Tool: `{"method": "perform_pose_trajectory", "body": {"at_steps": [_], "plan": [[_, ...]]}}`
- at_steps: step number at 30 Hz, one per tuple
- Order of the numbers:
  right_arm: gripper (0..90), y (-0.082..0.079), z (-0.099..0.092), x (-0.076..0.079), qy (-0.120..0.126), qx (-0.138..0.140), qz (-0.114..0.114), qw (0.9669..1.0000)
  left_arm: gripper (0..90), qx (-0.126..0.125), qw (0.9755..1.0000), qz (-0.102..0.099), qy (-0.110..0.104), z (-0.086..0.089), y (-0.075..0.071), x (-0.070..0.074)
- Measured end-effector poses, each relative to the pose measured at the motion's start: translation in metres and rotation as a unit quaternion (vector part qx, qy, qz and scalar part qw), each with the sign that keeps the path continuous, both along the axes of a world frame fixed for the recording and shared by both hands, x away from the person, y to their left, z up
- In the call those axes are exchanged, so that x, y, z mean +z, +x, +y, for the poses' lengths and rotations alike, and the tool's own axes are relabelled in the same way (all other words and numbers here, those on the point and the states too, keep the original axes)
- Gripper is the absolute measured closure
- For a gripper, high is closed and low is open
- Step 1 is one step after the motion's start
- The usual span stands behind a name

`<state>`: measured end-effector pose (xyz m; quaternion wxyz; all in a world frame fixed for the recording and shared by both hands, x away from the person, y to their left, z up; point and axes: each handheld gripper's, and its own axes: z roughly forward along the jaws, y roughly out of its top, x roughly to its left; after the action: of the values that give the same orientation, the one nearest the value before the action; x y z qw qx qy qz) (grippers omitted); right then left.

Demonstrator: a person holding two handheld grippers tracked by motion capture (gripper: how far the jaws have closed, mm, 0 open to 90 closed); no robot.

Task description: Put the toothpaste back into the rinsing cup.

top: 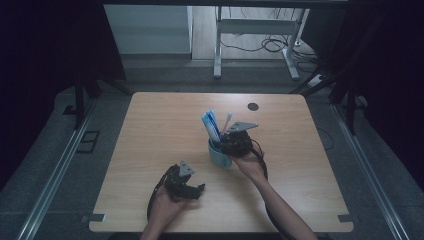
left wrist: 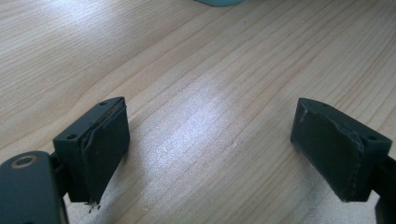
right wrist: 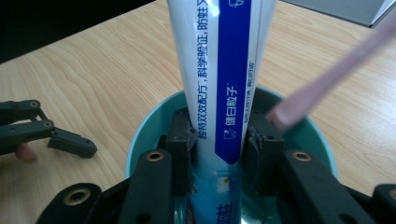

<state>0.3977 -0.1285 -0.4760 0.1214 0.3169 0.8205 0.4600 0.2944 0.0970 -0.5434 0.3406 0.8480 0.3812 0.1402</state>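
Right gripper [right wrist: 218,144], held by the person's right hand [top: 251,164], reaches down into the teal cup [right wrist: 140,135] near the middle of the wooden table [top: 150,150]. Its jaws stand narrow, one on each side of the toothpaste tube [right wrist: 219,70], with the pads against the tube's flat sides. The tube stands nearly upright in the cup, long axis vertical, its flat crimped end up and tilted slightly to the far left in the high view; the cap end is hidden in the cup. A pink toothbrush [right wrist: 327,84] leans in the same cup, just right of the tube. Left gripper [left wrist: 210,144] rests low over bare table at the near left, jaws wide apart, holding nothing.
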Motion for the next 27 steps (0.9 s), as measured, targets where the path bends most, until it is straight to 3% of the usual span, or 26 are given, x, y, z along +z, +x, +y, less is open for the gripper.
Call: {"method": "perform_pose_trajectory", "body": {"at_steps": [7,13,27], "plan": [[63.5,0.0,0.0,0.0,0.003,0.0,0.006,1.0,12.0,0.0,1.0,0.0,0.0,0.0,0.0,0.0],[55.9,0.001,-0.001,0.002,0.01,0.003,0.015,0.9998,11.9,0.0,1.0,0.0,0.0,0.0,0.0,0.0],[43.6,-0.002,-0.002,0.011,0.007,0.008,0.0,0.9999,11.9,0.0,1.0,-0.001,0.0,0.0,0.0,0.0]]}}
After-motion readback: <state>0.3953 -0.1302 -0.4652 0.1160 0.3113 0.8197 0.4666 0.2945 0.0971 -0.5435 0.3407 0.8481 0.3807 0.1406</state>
